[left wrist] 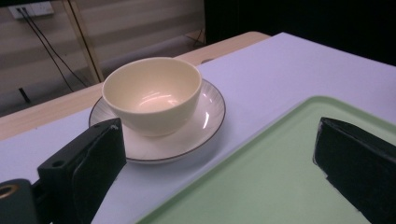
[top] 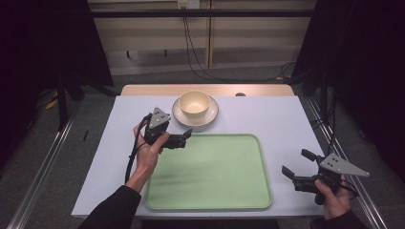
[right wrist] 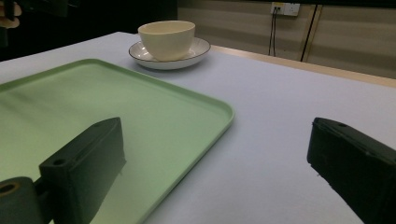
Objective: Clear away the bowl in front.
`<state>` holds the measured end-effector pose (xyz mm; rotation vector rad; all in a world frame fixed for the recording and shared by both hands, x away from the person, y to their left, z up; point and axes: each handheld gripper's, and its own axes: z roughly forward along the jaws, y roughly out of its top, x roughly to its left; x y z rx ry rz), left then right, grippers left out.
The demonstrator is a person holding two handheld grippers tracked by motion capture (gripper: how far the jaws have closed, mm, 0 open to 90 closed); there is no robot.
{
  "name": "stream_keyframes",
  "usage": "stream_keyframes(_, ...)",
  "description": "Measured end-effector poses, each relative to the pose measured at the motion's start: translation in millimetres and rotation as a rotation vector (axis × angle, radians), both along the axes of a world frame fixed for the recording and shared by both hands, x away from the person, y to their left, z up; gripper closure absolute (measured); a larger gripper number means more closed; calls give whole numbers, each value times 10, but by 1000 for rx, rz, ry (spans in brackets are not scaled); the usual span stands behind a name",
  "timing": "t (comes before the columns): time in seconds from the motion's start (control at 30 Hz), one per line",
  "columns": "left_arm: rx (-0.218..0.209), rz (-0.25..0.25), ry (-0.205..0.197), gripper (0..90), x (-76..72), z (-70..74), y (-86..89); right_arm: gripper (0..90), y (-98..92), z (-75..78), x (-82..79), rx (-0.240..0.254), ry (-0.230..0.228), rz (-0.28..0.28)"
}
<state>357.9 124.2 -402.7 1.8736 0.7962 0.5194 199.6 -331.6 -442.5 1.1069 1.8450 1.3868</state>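
Observation:
A cream bowl (top: 194, 102) sits on a white saucer (top: 210, 116) with a dark rim, at the back middle of the table. A pale green tray (top: 210, 171) lies bare in front of them. My left gripper (top: 185, 136) hovers over the tray's far left corner, open, with nothing between its jaws; it points toward the bowl (left wrist: 152, 95) and saucer (left wrist: 205, 126), a short way off. My right gripper (top: 296, 163) is open too, held low beside the tray's right edge (right wrist: 219, 109), with the bowl (right wrist: 166, 38) far ahead.
A light lavender mat (top: 267, 114) covers the table, with a wooden strip (top: 143, 89) showing at the back. Metal rails (top: 43, 167) run along both sides on the floor. Cables (top: 191, 43) hang at the rear wall.

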Motion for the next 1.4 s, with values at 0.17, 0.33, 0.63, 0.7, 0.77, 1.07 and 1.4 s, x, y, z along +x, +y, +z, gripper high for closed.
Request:
stream_keyframes(0.17,31,-17,6,36,164,-31,-48,37,-5,2,-1,3,1,3)
stream_keyframes(0.33,31,-25,13,39,318,-30,-90,36,-8,4,-5,8,-1,14)
stream_keyframes(0.63,14,23,83,54,712,-75,-108,36,-21,7,-7,16,-3,16)
stream_keyframes(0.7,44,29,79,58,774,-72,-120,36,-19,5,-7,13,-5,13)
stream_keyframes(0.77,54,47,80,70,848,-73,-128,37,-19,3,-6,14,-4,17)
stream_keyframes(1.07,27,114,96,91,1079,-190,-118,37,-24,-2,-4,18,-2,20)
stream_keyframes(1.4,91,202,121,190,1375,-262,-153,37,-29,-3,-3,17,-1,19)
